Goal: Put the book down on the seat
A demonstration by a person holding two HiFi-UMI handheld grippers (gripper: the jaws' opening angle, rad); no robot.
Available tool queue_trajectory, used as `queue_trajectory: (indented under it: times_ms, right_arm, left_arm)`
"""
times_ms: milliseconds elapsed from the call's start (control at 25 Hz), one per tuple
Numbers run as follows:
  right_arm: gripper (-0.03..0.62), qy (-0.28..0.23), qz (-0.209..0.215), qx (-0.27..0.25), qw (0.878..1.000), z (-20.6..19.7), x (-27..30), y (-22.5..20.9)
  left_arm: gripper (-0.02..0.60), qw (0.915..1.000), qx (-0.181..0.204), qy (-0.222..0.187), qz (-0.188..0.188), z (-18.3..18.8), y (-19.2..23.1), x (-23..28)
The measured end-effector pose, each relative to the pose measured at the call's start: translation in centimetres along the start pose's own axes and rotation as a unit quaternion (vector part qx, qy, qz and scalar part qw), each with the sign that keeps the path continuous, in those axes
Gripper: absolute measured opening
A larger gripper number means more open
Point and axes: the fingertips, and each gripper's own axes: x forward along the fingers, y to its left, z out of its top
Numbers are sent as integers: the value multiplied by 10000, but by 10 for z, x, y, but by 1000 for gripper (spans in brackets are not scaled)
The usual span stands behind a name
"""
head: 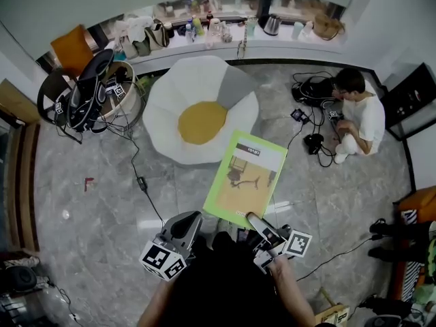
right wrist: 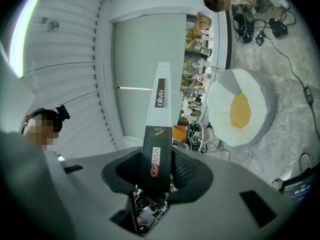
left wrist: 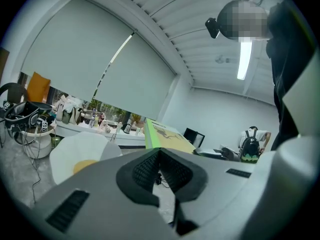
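Observation:
A thin book (head: 248, 176) with a green border and a white cover is held level above the grey floor, just in front of the seat (head: 201, 111), a white egg-shaped cushion with a yellow middle. My right gripper (head: 253, 219) is shut on the book's near edge; in the right gripper view the dark spine of the book (right wrist: 159, 114) runs up between the pads, with the seat (right wrist: 240, 109) off to the right. My left gripper (head: 185, 227) hangs beside it at the left, shut with nothing in it. In the left gripper view the book (left wrist: 162, 134) shows edge-on beyond the left gripper (left wrist: 160, 156).
A person (head: 357, 118) sits on the floor at the right among cables and devices. A chair piled with headsets (head: 85, 94) stands left of the seat. A black cable (head: 139, 179) runs across the floor. A cluttered window ledge (head: 204, 26) lies behind.

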Motion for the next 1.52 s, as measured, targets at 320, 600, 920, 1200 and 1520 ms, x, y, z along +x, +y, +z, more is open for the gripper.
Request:
queue_trajectory:
  times_ms: [320, 600, 920, 1200, 1520]
  right_arm:
    - [150, 55, -87, 108, 9999, 4, -7, -6]
    - [150, 54, -192, 177, 9996, 9, 30, -5]
    - [150, -102, -260, 125, 9995, 20, 95, -2]
    - [150, -116, -111, 78, 9998, 20, 105, -10]
    - [150, -225, -77, 74, 9997, 16, 131, -18]
  left_arm:
    - [12, 9997, -92, 22, 239, -2, -4, 1]
    - [12, 9992, -252, 38, 321, 15, 35, -1]
    - [12, 9997, -203, 2, 141, 52, 97, 6]
    - [12, 10000, 61, -40, 45, 50, 107, 11]
    - [12, 9998, 203, -51, -7, 54, 136, 7]
